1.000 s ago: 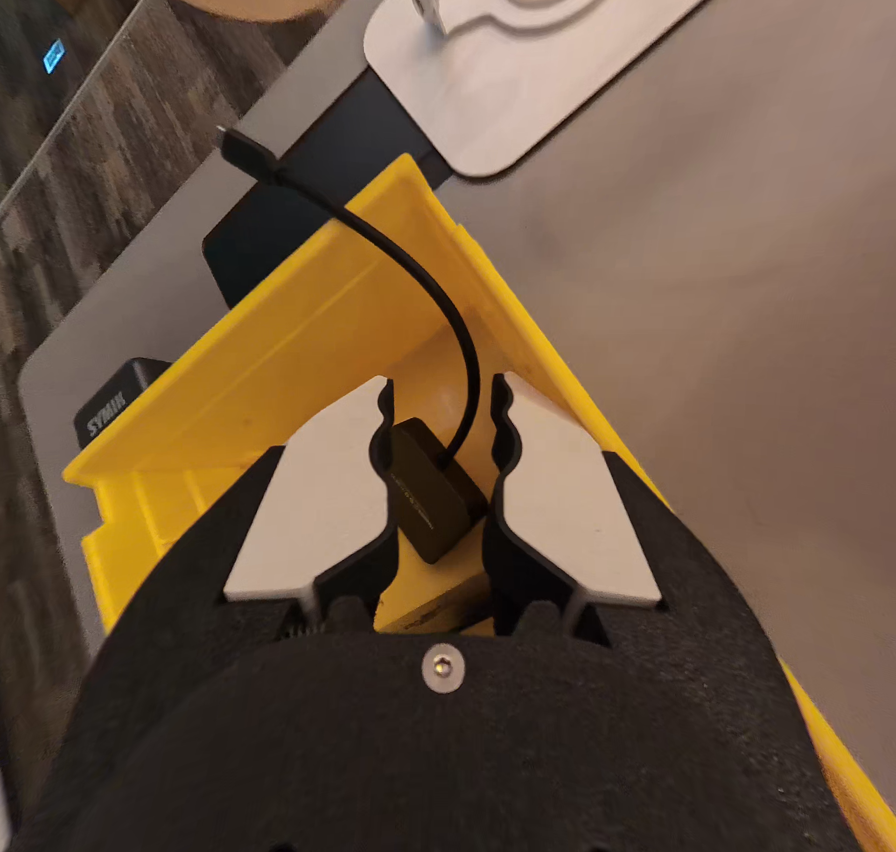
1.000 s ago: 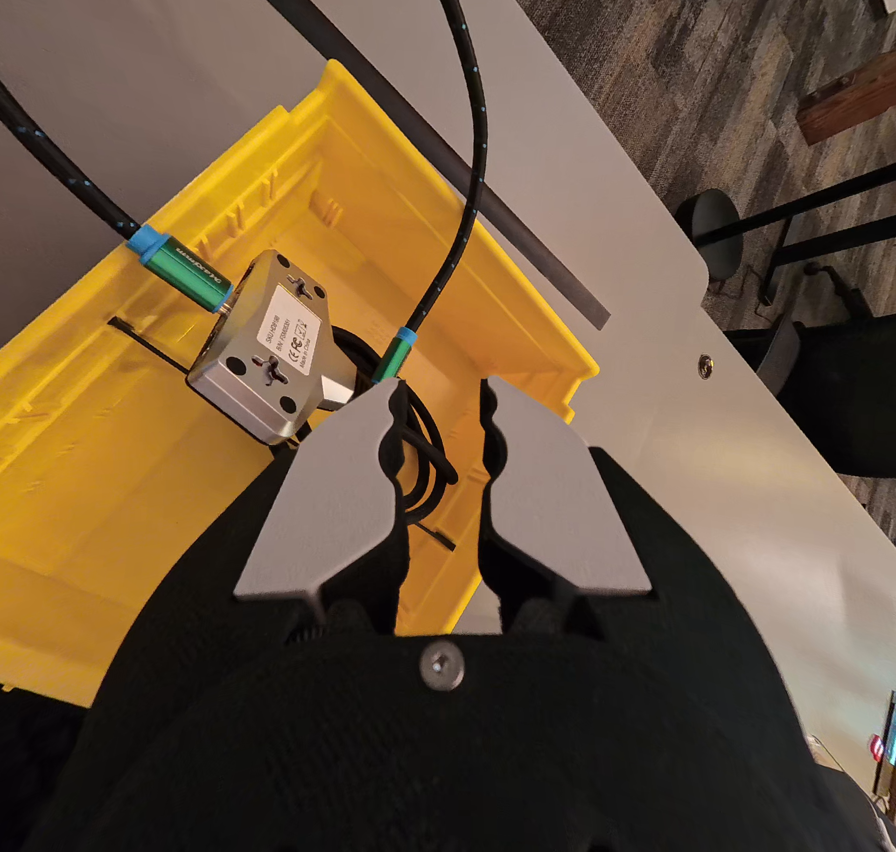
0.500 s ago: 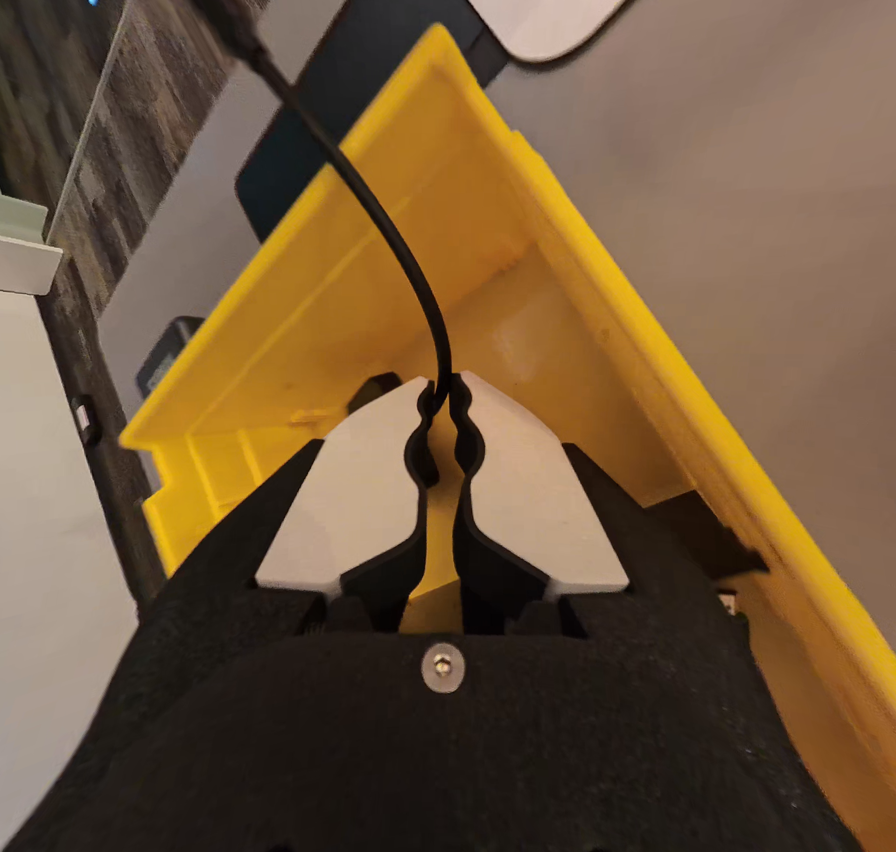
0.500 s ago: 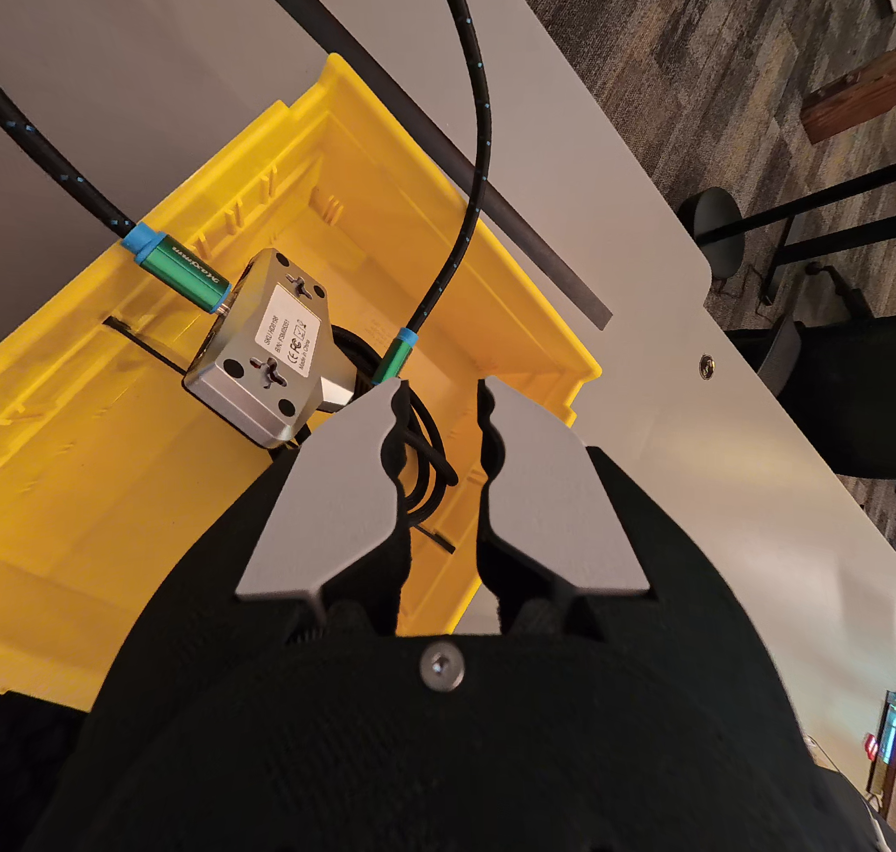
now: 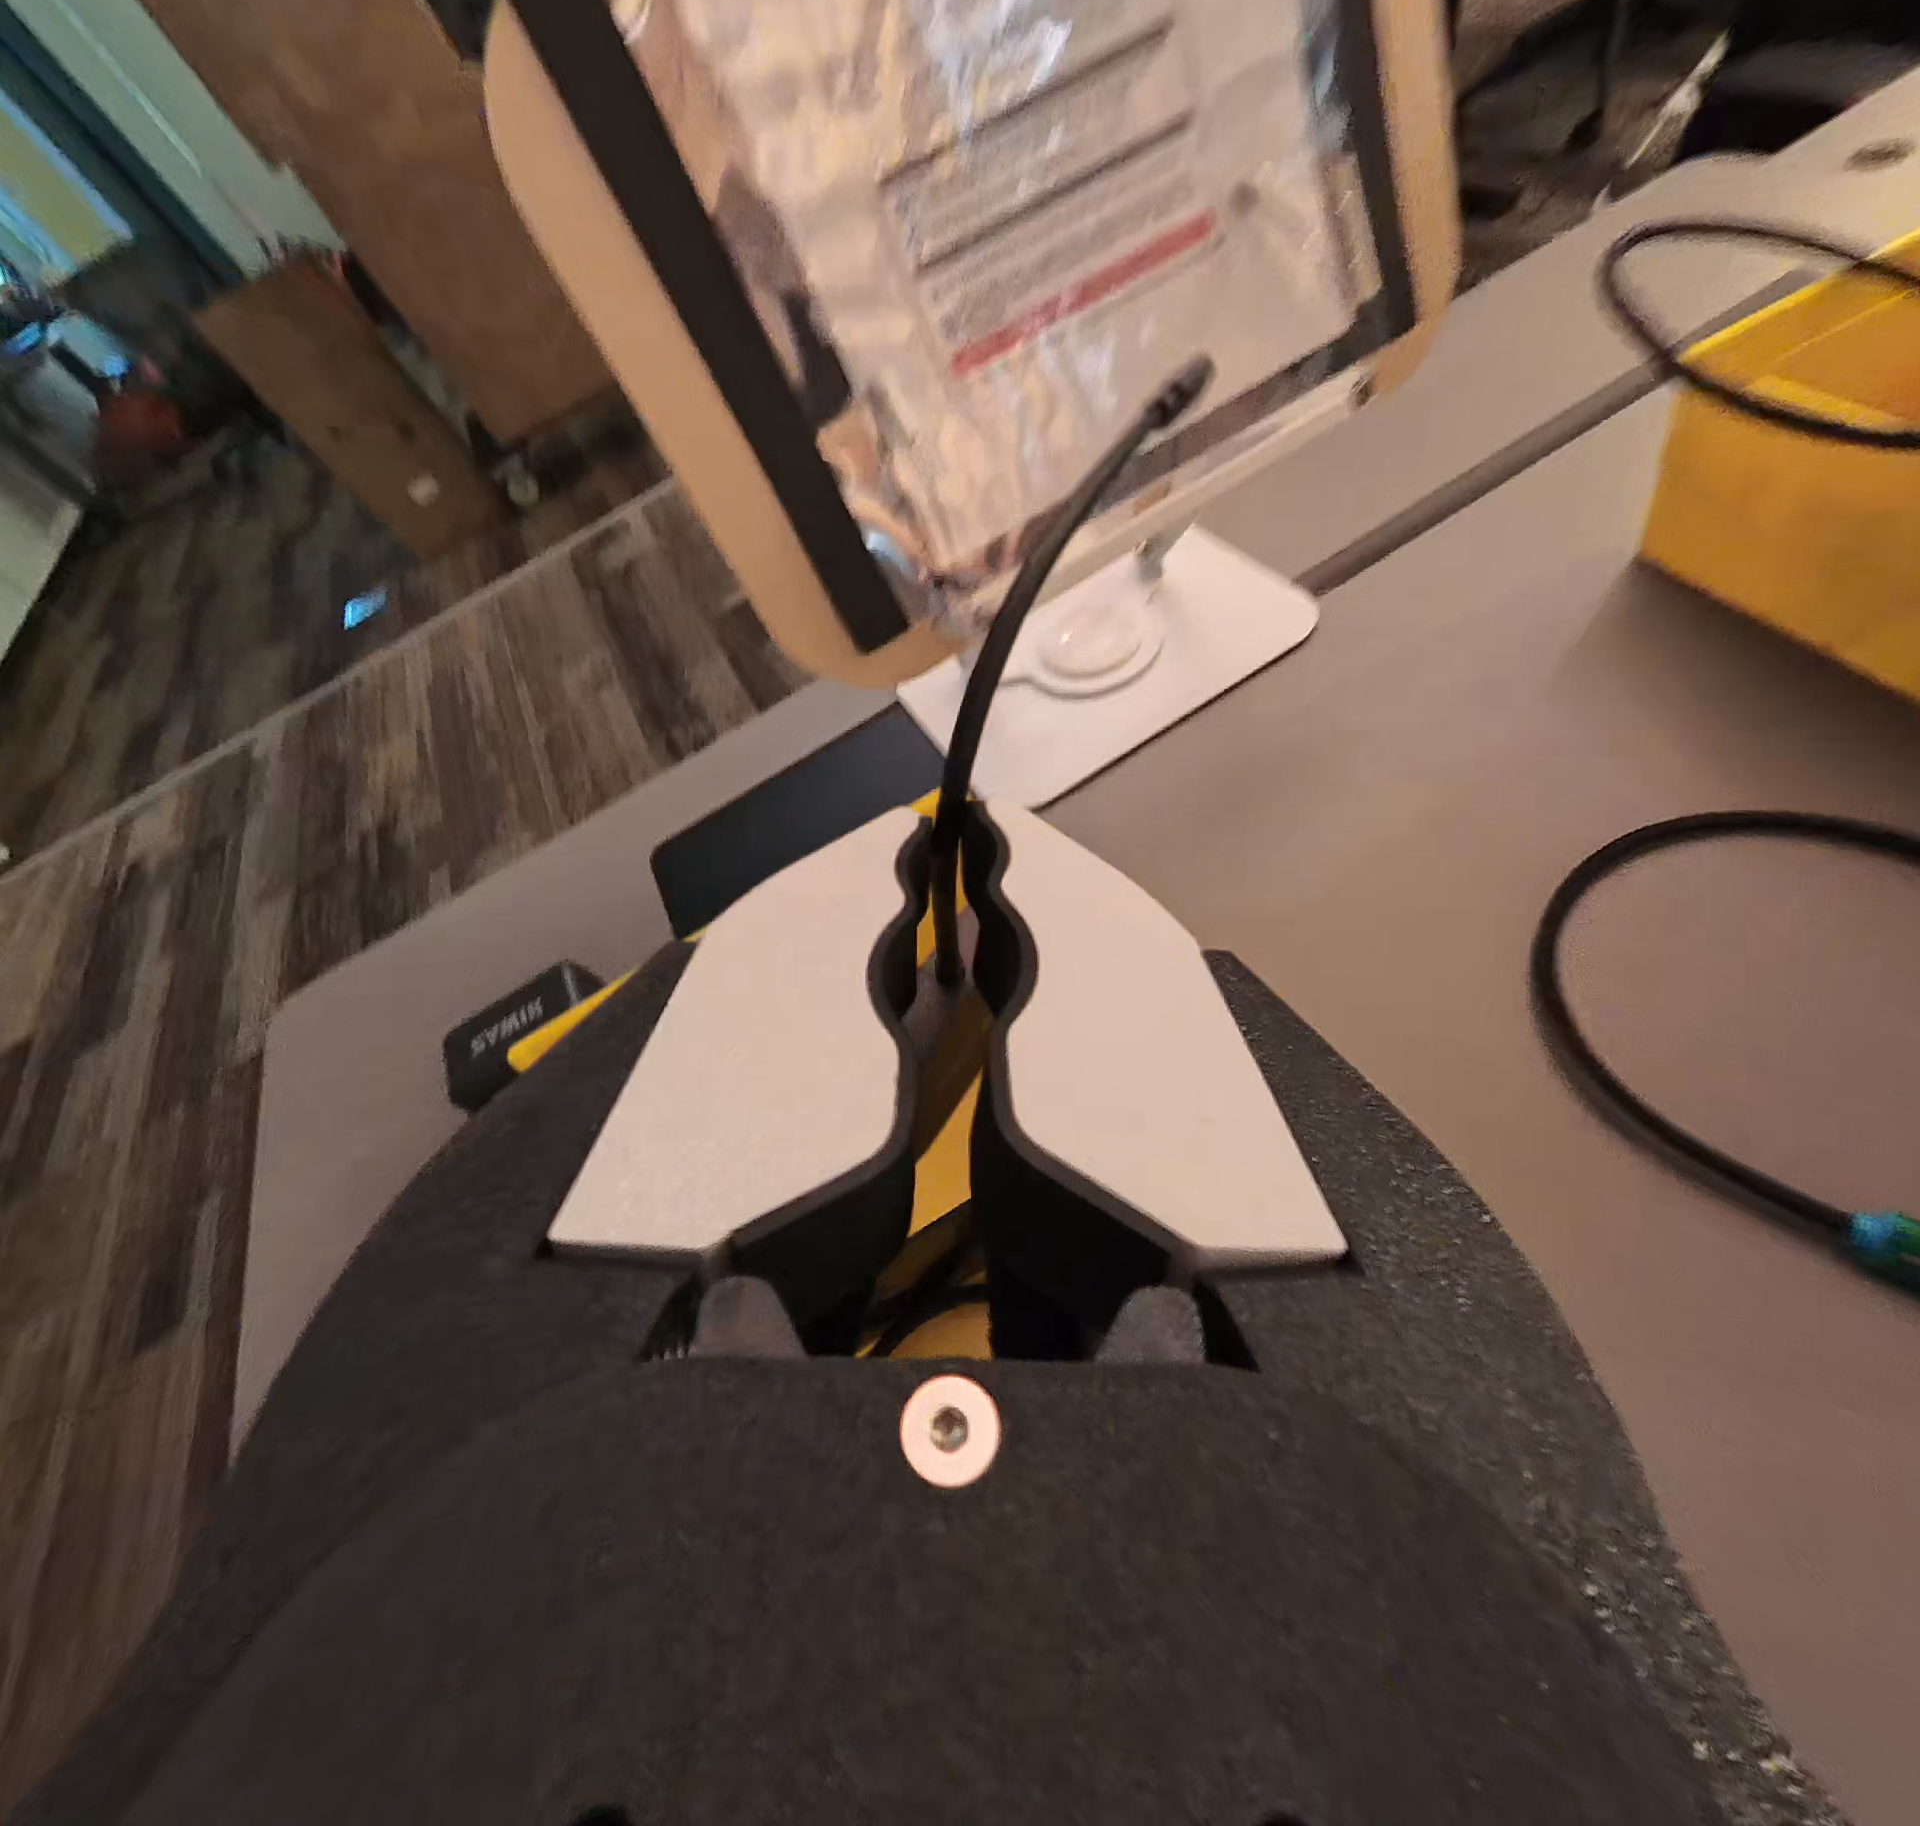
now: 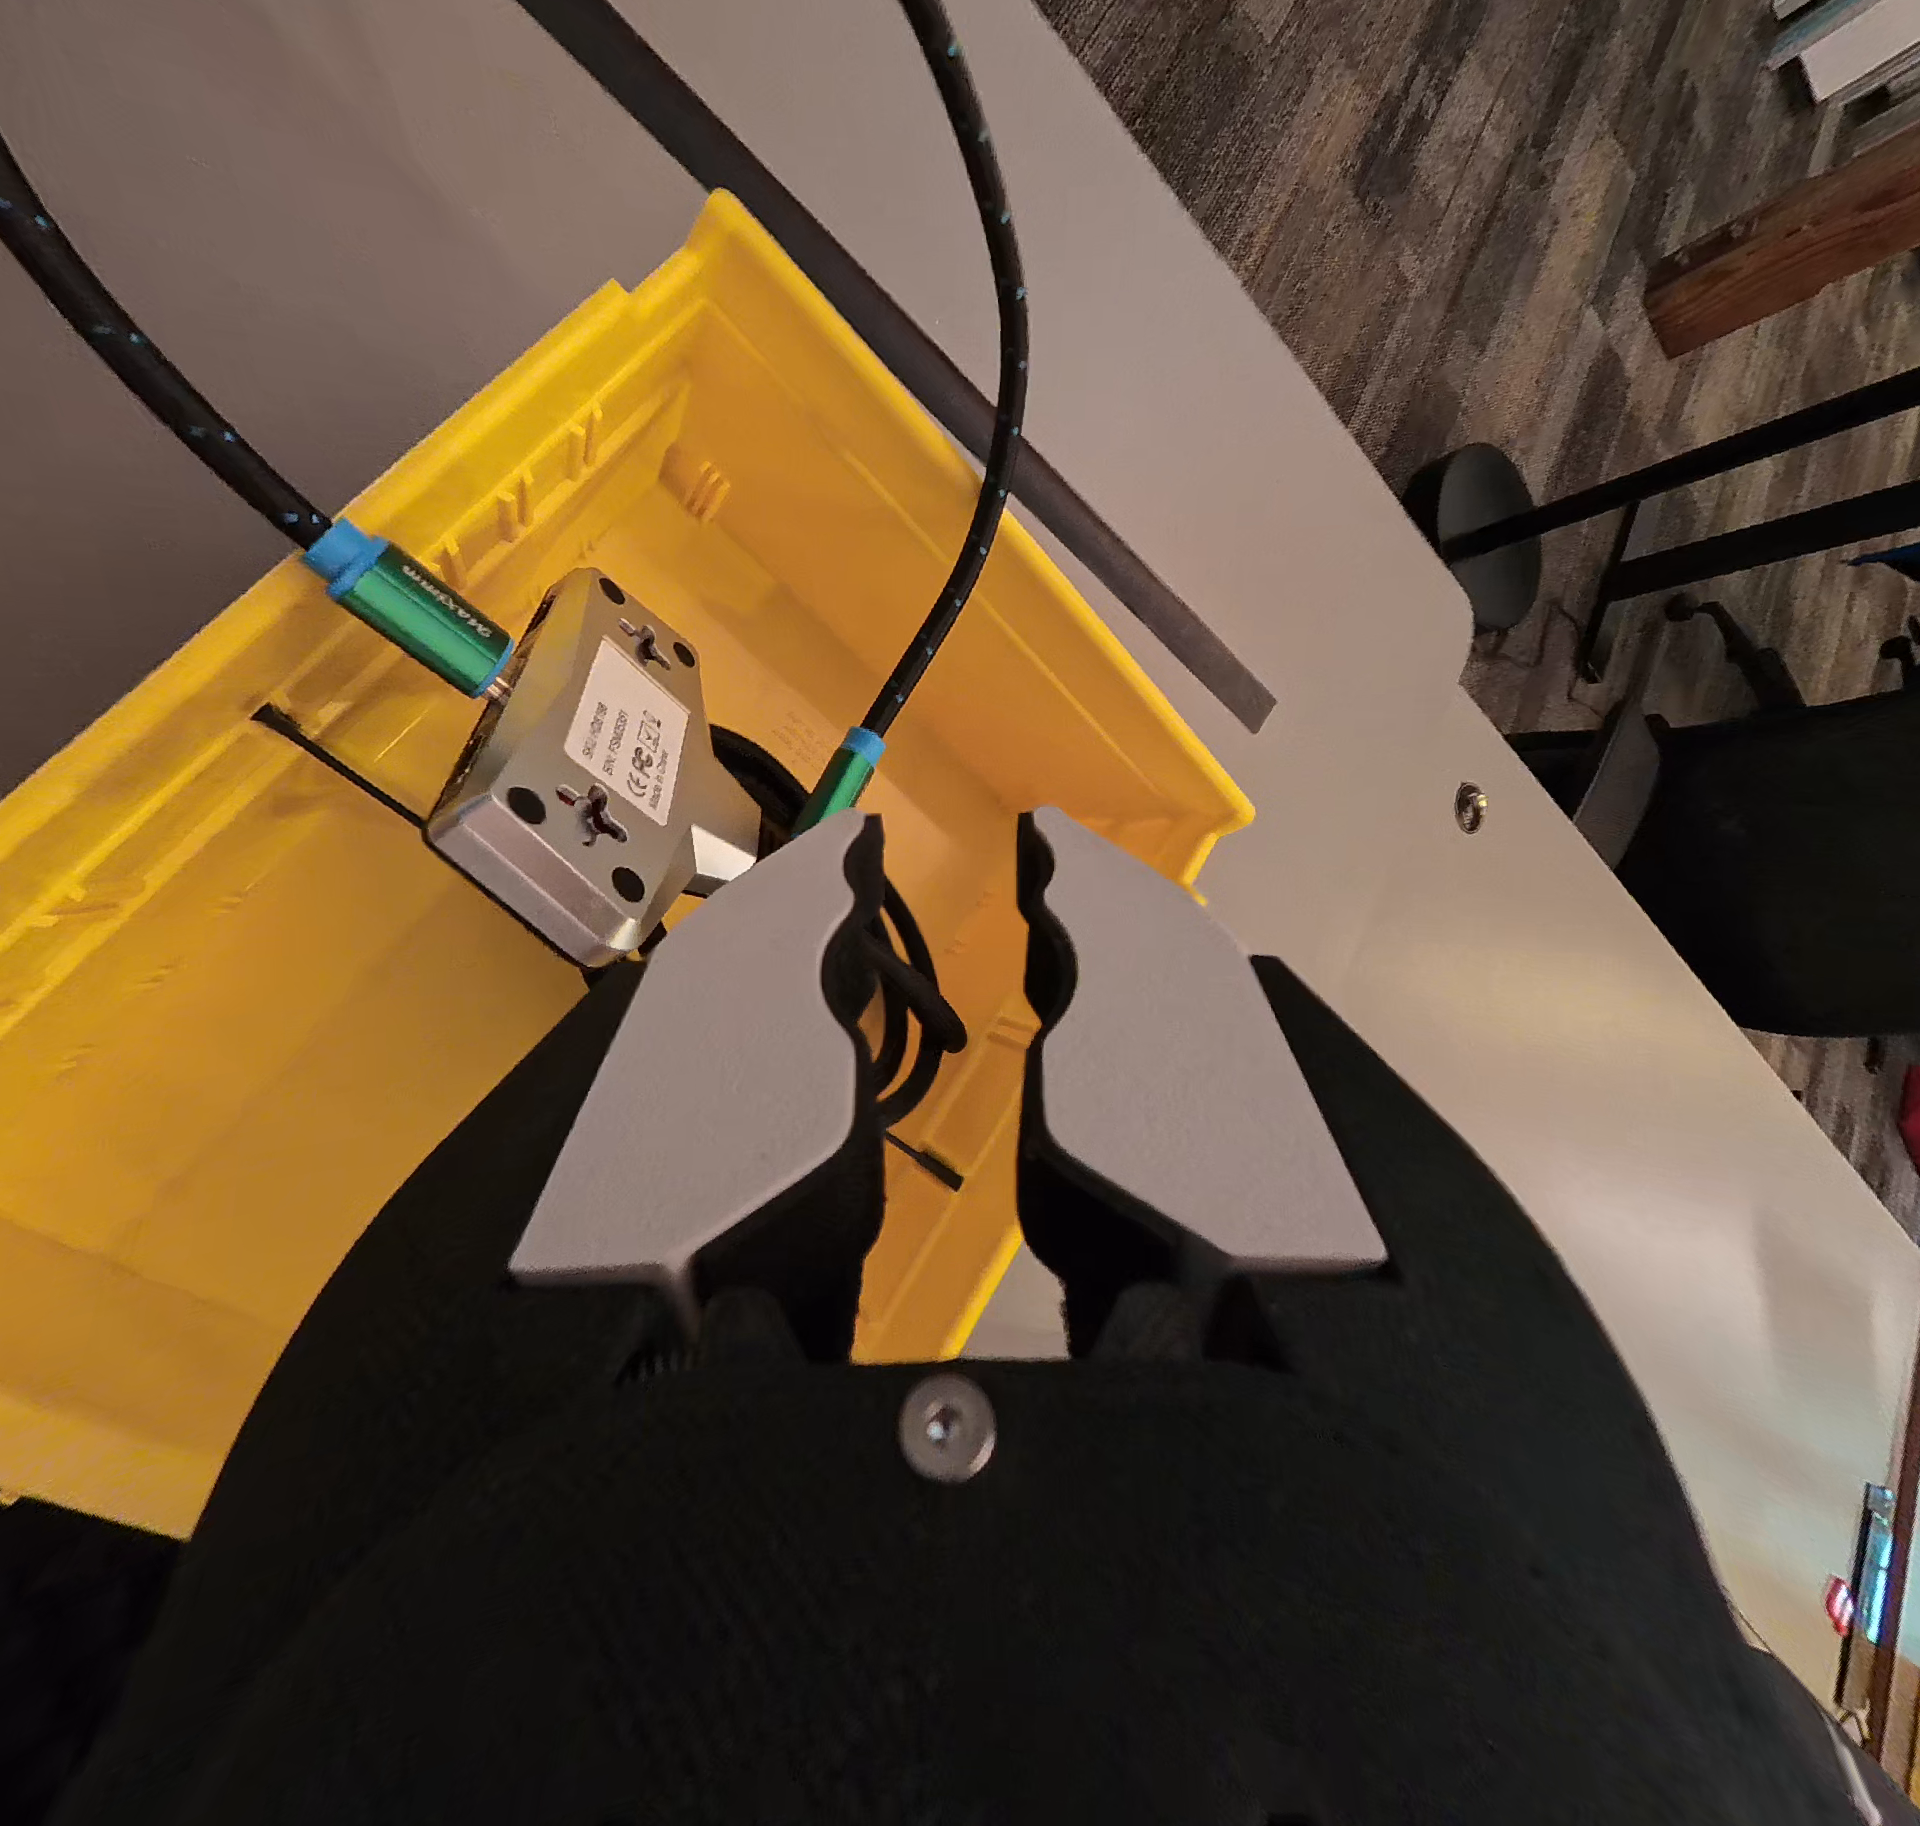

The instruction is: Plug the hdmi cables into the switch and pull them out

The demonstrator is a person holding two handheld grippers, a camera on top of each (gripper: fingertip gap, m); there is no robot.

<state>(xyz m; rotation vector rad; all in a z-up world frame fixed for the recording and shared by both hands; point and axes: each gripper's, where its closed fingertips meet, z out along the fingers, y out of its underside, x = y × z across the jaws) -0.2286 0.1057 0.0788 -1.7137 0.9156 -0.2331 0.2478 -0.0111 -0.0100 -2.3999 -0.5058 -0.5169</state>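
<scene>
In the right wrist view a silver switch lies label-up in a yellow bin. One braided HDMI cable's green plug is in its left port. A second green plug meets the switch's right side, its tip hidden behind my finger. My right gripper is open and empty over the bin, above a coil of thin black cable. My left gripper is shut on a thin black cable, whose free plug end stands up in the air.
A plastic-wrapped monitor on a white stand is straight ahead of the left gripper. A small black box lies at the left table edge. A braided cable loop and a yellow bin lie to the right.
My left gripper closed on the thin black cable and lifted it out of the yellow bin, tilting up toward the monitor. My right gripper has hardly moved and stays open.
</scene>
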